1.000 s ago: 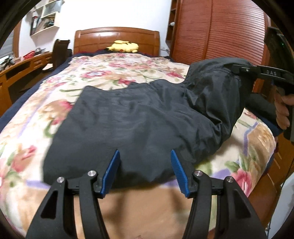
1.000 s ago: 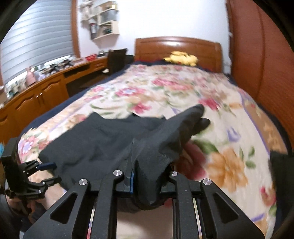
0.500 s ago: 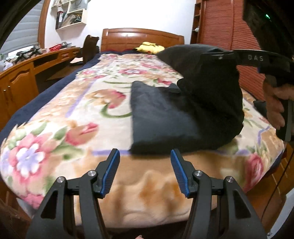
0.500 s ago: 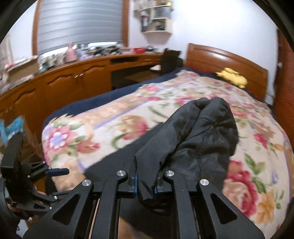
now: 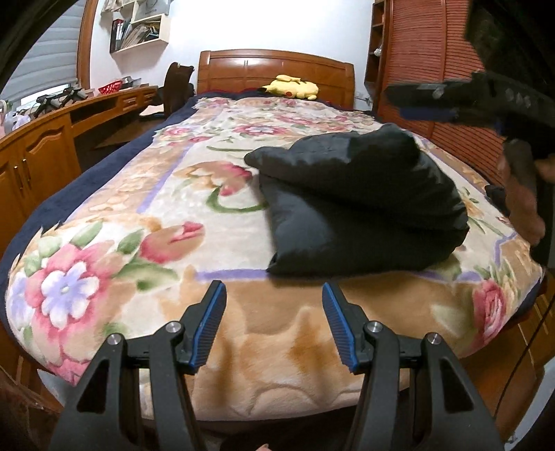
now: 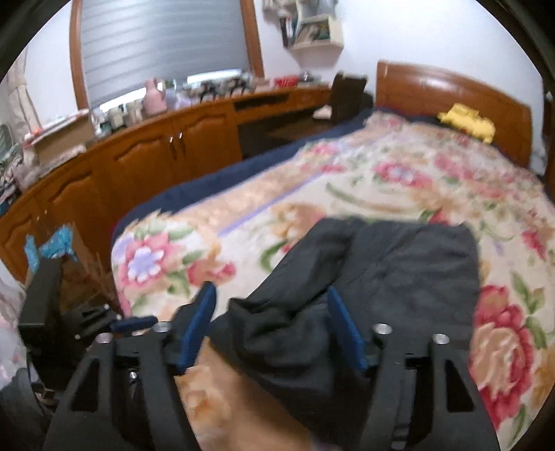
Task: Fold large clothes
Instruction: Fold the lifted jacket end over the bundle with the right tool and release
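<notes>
we folded the black garment [image 5: 360, 204] over itself; our right gripper [image 6: 274, 329] has just opened, releasing it.

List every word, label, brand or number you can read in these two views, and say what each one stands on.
"DAS": pale letters on the side of the black right gripper, blurred in the left wrist view and only just legible.
Spines of the books on the white wall shelf: too small to read.
Dark folded garment, floral bedspread and yellow plush toy: no text to be seen.
</notes>
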